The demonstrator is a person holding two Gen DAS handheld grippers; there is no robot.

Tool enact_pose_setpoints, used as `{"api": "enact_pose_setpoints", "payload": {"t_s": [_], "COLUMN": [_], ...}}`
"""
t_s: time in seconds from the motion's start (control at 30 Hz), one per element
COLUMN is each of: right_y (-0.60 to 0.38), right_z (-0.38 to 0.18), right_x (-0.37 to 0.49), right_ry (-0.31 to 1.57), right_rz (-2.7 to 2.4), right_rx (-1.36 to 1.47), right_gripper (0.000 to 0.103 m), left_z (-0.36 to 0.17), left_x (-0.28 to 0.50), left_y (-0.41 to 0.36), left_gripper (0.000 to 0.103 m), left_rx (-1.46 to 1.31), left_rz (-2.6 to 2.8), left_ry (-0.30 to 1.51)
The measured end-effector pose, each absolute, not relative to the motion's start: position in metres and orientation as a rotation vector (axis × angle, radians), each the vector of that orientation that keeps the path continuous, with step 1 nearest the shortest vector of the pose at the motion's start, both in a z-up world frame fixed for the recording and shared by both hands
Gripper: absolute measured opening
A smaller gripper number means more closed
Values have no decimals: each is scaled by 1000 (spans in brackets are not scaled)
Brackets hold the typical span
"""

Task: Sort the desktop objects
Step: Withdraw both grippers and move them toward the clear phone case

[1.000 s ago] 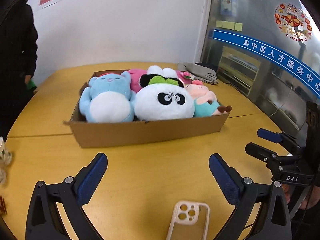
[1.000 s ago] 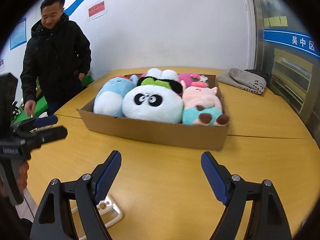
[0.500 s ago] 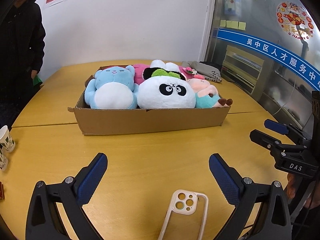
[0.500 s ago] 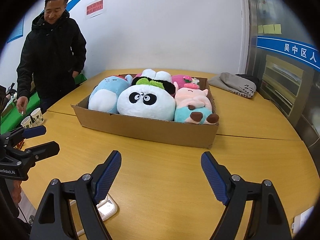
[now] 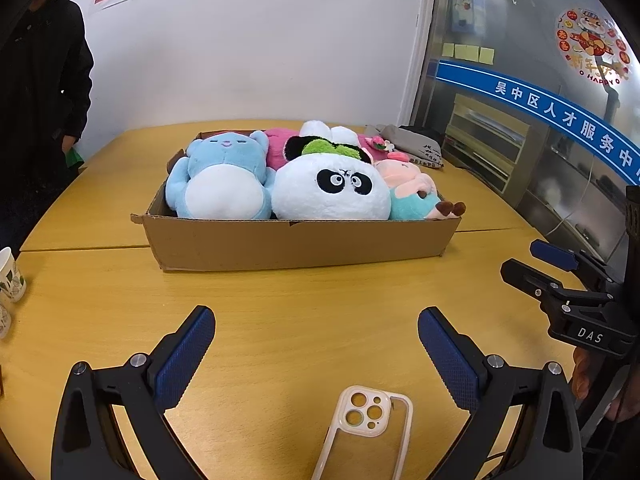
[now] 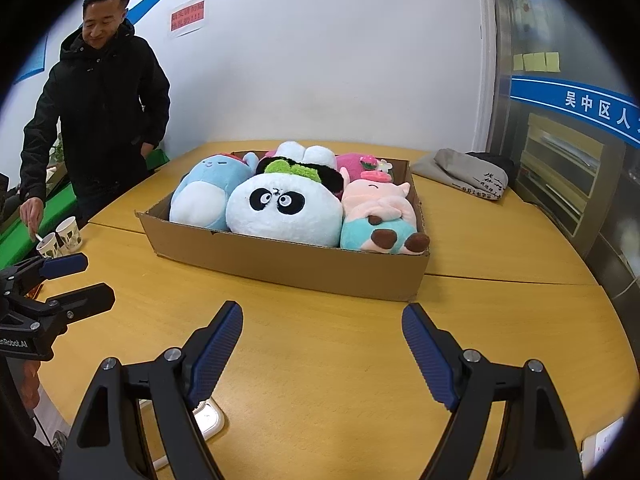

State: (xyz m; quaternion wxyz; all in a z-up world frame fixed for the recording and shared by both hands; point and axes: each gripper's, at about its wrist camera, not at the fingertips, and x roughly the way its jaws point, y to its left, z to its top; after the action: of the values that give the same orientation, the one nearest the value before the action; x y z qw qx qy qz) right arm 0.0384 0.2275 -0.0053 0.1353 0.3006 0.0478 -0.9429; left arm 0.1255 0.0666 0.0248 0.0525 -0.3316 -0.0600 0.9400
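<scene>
Hovering over the yellow table [image 5: 320, 300], the left gripper [image 5: 316, 344] has its blue-padded fingers spread wide with nothing between them; a clear phone case [image 5: 366, 424] lies flat on the wood at 6 o'clock in the left wrist view, just below the gap, touching neither pad. Right gripper [image 6: 322, 340] likewise spread and empty, also above bare table. Cardboard box [image 5: 296, 242] sits at 12 o'clock from both grippers, well apart from them, packed with soft toys: blue plush [image 5: 218, 184] at the left end, round panda [image 5: 332, 188] in the middle, pink and teal pig [image 6: 378, 212] at the right end, pink toy [image 6: 354, 162] and white ears behind. Grey folded cloth [image 6: 464, 172] on the table at 2 o'clock past the box. Two paper cups [image 6: 60, 236] at 9 o'clock on the table edge in the right wrist view, a person in a black jacket [image 6: 96, 108] standing beside them, one hand over a cup.
</scene>
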Motion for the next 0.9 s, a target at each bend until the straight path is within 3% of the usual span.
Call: {"api": "enact_pose_setpoints", "payload": {"t_s": [0.23, 0.5, 0.67, 0.9], "right_y": [228, 227, 193, 167], "right_z": [-7, -21, -62, -91], "right_x": [37, 40, 47, 43], "right_ry": [152, 175, 373, 435], "right_rz": [-2716, -2533, -2188, -2016], "right_rx": [874, 876, 975, 1050], "right_gripper": [82, 82, 80, 79], "left_z": [22, -9, -38, -76], "left_x": [130, 180, 214, 221], "left_y": [67, 52, 52, 80], "left_gripper": [103, 103, 103, 103], "left_rx": [-1010, -1127, -1264, -1366], "left_rz": [2826, 2760, 2657, 2528], "left_ry": [-204, -353, -443, -438]}}
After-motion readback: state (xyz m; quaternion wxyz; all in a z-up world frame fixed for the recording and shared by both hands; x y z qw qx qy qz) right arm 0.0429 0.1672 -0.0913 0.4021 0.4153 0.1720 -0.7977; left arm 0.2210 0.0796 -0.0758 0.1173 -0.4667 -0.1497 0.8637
